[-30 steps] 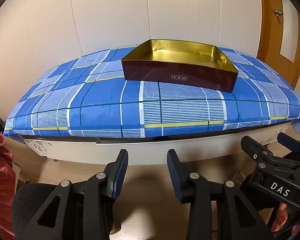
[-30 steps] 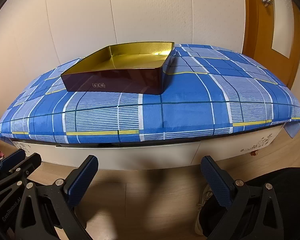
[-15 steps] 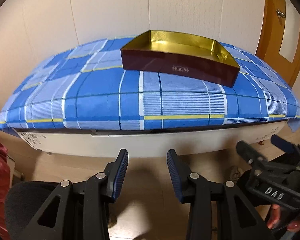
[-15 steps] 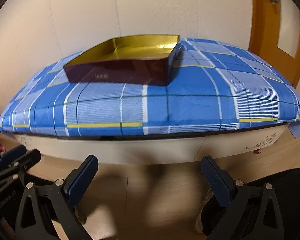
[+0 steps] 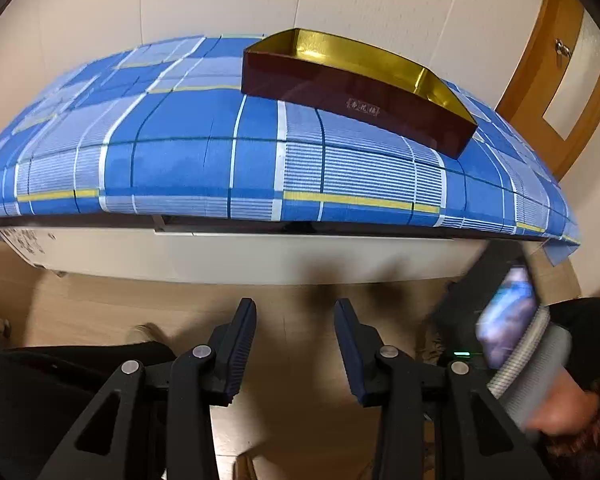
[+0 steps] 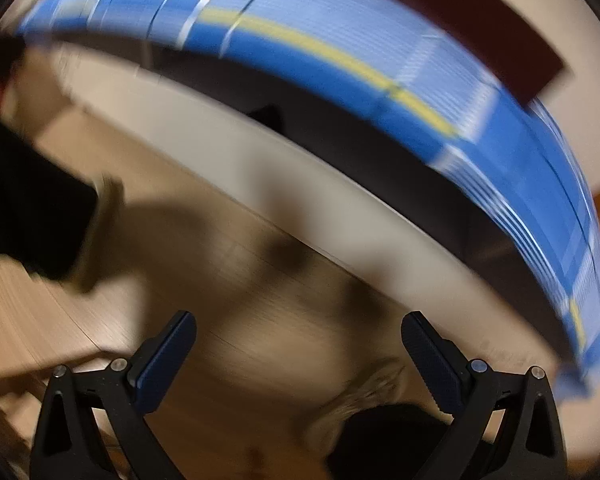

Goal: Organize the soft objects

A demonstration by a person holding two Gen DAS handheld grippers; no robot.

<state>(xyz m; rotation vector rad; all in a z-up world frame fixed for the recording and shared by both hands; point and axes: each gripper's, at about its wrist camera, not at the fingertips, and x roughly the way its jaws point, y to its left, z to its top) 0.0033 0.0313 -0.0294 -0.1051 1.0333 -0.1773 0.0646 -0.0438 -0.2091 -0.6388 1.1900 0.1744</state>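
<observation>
Both grippers, left gripper [image 5: 295, 344] narrowly parted and right gripper [image 6: 299, 360] wide apart, hold nothing and point floorward, with the gold-lined box [image 5: 352, 88] at twelve o'clock on the plaid table [image 5: 180, 160]; no soft objects show.

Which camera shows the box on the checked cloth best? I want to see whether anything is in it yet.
The left wrist view: the box is sharp there, its gold inside open to the camera, and nothing shows in the visible part. The right wrist view is blurred and catches only a dark red strip of it at the top edge.
</observation>
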